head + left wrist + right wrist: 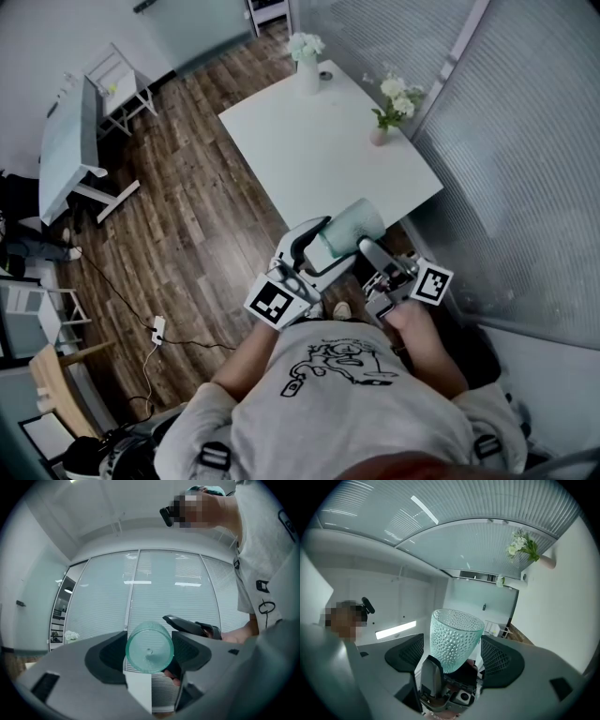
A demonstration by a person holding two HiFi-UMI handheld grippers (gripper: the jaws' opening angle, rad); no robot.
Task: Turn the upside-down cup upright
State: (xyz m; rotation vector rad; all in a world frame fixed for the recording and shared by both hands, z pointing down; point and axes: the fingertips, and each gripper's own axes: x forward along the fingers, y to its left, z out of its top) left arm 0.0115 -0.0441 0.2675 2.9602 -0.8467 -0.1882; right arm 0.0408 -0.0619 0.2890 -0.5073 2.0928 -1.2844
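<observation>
Left claw point(149, 651) clamps the cup point(454, 637); right claw's point(453, 654) jaws stand apart either side of it, both before the chest.

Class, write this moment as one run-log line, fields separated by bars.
left gripper: shut on cup | right gripper: jaws apart around cup | cup: in the air near table edge

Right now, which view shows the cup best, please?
The right gripper view: the cup shows its dimpled wall and rim. The left gripper view gives only its base end-on; the head view shows it small.

No text, brand or number is legible; the shirt's print point(339, 364) cannot be read.
</observation>
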